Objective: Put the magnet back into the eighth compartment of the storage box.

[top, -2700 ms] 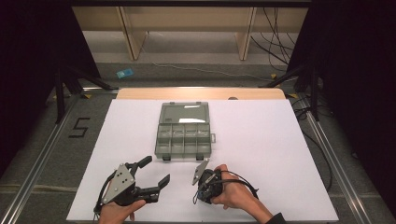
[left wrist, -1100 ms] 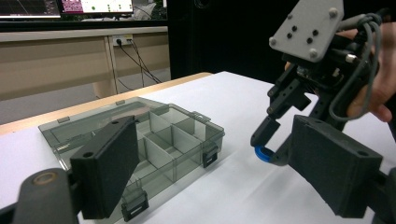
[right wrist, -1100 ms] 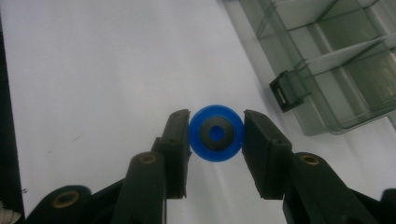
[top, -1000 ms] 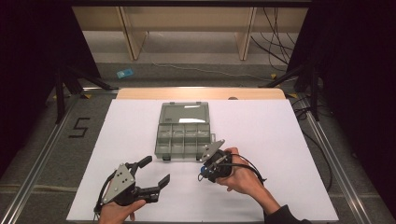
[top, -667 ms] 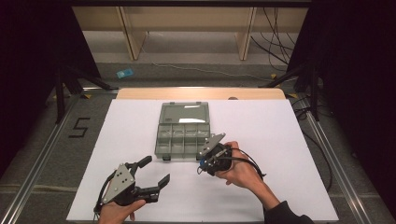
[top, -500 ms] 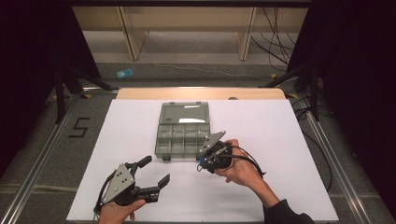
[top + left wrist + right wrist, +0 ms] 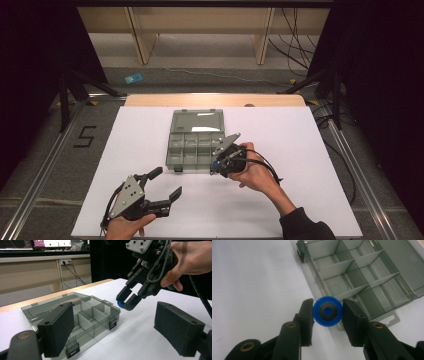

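The right hand-held gripper (image 7: 327, 311) pinches a small blue ring (image 7: 327, 311) by its rim above the compartment box (image 7: 196, 141); it looks light, rigid and likely slippery. The left hand-held gripper (image 7: 165, 186) hangs released.

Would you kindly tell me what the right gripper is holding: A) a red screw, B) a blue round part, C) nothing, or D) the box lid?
B: in the right gripper view, the right gripper has its jaws closed on a blue round part, just short of the open box.

White table (image 7: 300, 140), open compartment box (image 7: 195, 140).
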`<control>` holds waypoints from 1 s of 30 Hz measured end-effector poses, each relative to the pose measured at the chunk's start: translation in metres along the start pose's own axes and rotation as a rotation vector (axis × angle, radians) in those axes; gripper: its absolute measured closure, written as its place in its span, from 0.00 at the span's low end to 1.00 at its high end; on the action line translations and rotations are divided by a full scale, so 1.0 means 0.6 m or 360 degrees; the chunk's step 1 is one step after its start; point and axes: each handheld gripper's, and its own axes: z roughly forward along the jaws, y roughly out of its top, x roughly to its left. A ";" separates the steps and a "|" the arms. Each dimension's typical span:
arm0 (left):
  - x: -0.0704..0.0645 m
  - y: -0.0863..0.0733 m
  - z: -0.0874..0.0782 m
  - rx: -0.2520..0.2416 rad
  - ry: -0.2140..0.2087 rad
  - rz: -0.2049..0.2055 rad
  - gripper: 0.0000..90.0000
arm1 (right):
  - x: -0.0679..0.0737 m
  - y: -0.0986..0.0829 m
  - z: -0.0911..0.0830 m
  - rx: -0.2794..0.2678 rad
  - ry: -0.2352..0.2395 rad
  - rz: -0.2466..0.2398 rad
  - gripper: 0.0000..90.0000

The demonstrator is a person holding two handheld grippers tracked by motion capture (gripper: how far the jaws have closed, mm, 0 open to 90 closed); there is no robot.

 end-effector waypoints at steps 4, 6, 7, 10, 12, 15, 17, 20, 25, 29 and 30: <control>0.000 0.000 0.000 -0.0003 0.0001 -0.0001 0.18 | -0.007 0.002 0.004 -0.0010 -0.0017 0.0007 0.70; 0.000 0.000 0.000 -0.0004 0.0001 -0.0002 0.18 | -0.010 0.002 0.007 -0.0017 -0.0032 0.0019 0.70; 0.000 0.000 0.000 -0.0004 0.0001 -0.0002 0.18 | -0.012 0.002 0.007 -0.0012 -0.0024 0.0015 0.70; 0.000 0.000 0.000 -0.0002 0.0003 -0.0001 0.18 | -0.018 0.003 0.010 -0.0022 -0.0039 0.0025 0.70; 0.000 0.000 0.000 -0.0003 0.0003 0.0001 0.18 | -0.022 0.005 0.012 -0.0015 -0.0037 0.0019 0.70; 0.000 0.000 0.001 -0.0011 -0.0002 -0.0003 0.18 | -0.026 0.007 0.014 -0.0015 -0.0039 0.0033 0.70; 0.000 0.000 0.001 -0.0009 -0.0002 -0.0003 0.18 | -0.030 0.008 0.016 -0.0023 -0.0062 0.0033 0.70; 0.000 0.000 0.000 -0.0010 -0.0002 0.0004 0.18 | -0.036 0.009 0.019 -0.0023 -0.0072 0.0044 0.70; 0.000 0.000 0.000 -0.0011 -0.0001 0.0004 0.18 | -0.045 0.009 0.024 -0.0037 -0.0080 0.0061 0.70; 0.000 0.000 0.001 -0.0011 -0.0002 0.0005 0.18 | -0.051 0.008 0.028 -0.0025 -0.0087 0.0067 0.70; 0.000 0.000 0.001 -0.0012 -0.0003 0.0004 0.18 | -0.054 0.006 0.031 -0.0020 -0.0076 0.0083 0.70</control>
